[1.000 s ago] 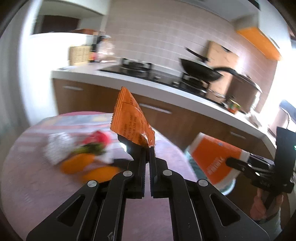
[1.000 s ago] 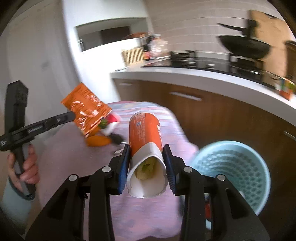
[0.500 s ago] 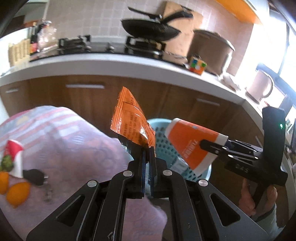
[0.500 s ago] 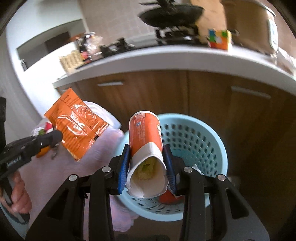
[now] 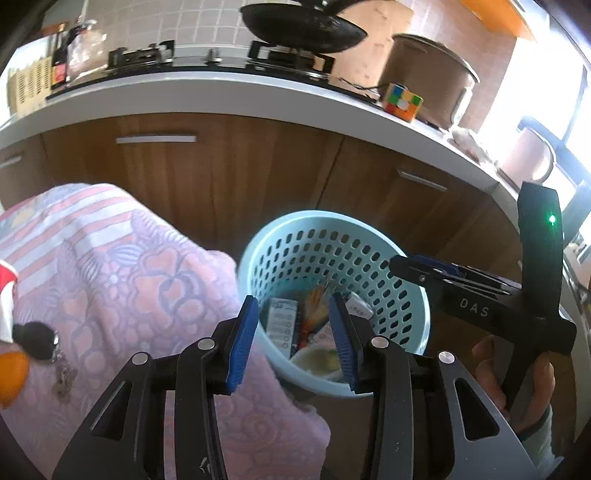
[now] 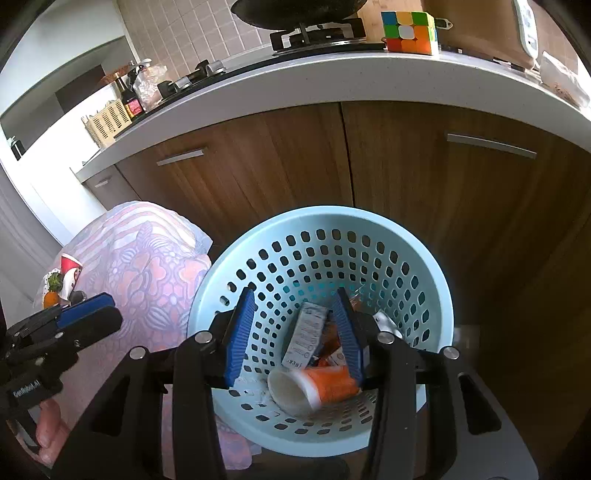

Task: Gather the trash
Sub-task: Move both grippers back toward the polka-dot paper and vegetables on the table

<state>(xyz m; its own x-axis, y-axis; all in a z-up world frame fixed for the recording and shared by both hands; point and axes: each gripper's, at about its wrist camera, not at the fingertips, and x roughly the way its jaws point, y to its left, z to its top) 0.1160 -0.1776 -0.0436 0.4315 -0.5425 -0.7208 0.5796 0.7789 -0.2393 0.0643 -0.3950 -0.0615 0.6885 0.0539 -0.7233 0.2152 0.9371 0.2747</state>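
A light blue perforated trash basket (image 5: 369,251) (image 6: 402,254) stands on the floor beside the table. The orange paper cup (image 6: 317,384) lies on its side inside it, with a white carton (image 6: 304,338) and other wrappers; the orange wrapper (image 5: 314,306) shows among them. My left gripper (image 5: 293,339) is open and empty above the basket's near rim. My right gripper (image 6: 293,336) is open and empty over the basket. Each gripper also shows in the other's view: the right one (image 5: 443,271) and the left one (image 6: 81,314).
The table with a pink patterned cloth (image 5: 122,280) lies left of the basket. On it are a black key fob with keys (image 5: 37,339), an orange fruit (image 5: 11,376) and a red-and-white cup (image 6: 70,269). Brown cabinets (image 6: 369,166) and a counter with a Rubik's cube (image 6: 408,31) stand behind.
Both grippers have opened over the basket. The orange wrapper left my left gripper and the orange cup left my right gripper; both now lie in the basket.
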